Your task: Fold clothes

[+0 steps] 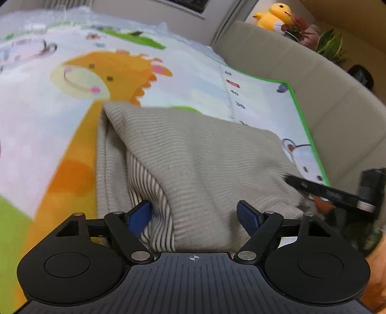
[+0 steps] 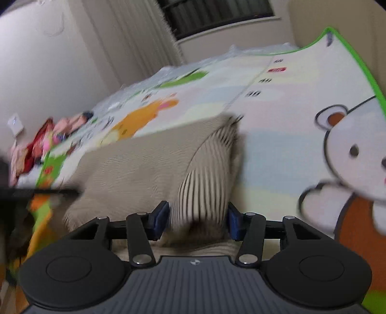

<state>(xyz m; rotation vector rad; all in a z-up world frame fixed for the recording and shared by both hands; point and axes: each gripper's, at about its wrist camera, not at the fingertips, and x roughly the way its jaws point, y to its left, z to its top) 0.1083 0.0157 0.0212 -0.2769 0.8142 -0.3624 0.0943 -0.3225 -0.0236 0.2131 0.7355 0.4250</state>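
Observation:
A beige ribbed garment (image 1: 193, 154) with a black-and-white striped inner side (image 1: 149, 193) lies folded on the animal-print play mat (image 1: 72, 135). My left gripper (image 1: 194, 217) hovers over its near edge, blue pads wide apart with cloth lying loose between them. In the right wrist view the same garment (image 2: 135, 164) shows its striped flap (image 2: 205, 174). My right gripper (image 2: 196, 218) straddles that flap, and the pads stand beside the cloth without squeezing it. A finger of the right gripper (image 1: 313, 188) touches the garment's right corner. This view is blurred.
The mat's green border (image 1: 304, 113) runs along a beige sofa (image 1: 313, 72) at the right. A yellow plush toy (image 1: 275, 15) and plants sit behind the sofa. A heap of colourful clothes (image 2: 43, 142) lies at the mat's far left by the wall.

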